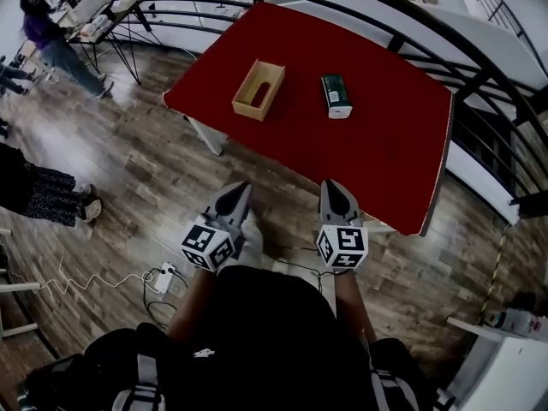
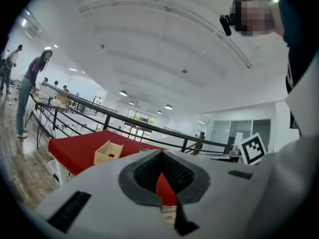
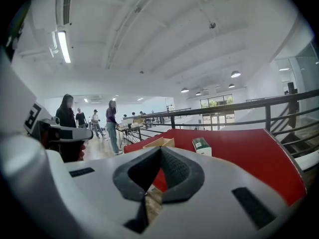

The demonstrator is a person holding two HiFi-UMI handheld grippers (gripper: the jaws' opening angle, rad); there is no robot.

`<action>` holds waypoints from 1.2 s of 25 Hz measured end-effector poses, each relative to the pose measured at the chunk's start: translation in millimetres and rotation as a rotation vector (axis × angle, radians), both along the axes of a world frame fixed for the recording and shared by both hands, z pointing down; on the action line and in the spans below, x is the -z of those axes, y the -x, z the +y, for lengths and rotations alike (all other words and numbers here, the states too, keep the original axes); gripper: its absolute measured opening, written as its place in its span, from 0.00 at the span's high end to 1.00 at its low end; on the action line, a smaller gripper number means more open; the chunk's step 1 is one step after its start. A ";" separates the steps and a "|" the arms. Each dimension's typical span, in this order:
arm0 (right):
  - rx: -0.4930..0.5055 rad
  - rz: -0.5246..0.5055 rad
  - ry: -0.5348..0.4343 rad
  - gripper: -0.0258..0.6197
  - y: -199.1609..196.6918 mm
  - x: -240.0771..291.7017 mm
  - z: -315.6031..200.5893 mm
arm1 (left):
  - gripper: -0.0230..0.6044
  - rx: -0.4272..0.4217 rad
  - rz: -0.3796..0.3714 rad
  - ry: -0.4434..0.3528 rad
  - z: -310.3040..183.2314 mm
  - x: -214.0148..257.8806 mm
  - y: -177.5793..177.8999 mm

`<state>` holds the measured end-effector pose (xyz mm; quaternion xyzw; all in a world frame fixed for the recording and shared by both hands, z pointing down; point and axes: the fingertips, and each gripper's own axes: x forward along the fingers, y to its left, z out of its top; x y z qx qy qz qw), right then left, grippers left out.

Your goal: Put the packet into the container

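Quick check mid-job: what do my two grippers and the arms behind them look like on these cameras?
The left gripper and right gripper match: light grey, tapered shells with dark ribbed pads lining the jaws. Each carries a white cube printed with black square markers at its rear. The person wears a black top.

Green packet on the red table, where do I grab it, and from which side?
Probably pinch the packet across its two long sides, coming from above. It lies flat, long axis pointing away from you, and the right gripper is nearer.
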<state>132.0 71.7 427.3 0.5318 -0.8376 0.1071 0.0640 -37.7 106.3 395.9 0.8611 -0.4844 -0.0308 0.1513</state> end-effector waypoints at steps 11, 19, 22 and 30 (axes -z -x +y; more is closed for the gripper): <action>-0.019 0.016 0.017 0.93 67.3 11.9 -110.1 | 0.96 -0.057 0.032 0.031 -123.1 0.3 62.9; -0.126 0.034 0.043 0.93 77.8 0.9 -159.3 | 0.96 -0.133 0.054 0.051 -183.6 -3.6 83.2; -0.158 0.040 0.064 0.93 82.3 -5.8 -177.4 | 0.96 -0.171 0.048 0.063 -203.4 -5.7 88.8; -0.185 0.071 0.141 0.93 80.4 -35.5 -219.2 | 0.96 -0.233 0.044 0.092 -254.0 -25.0 87.5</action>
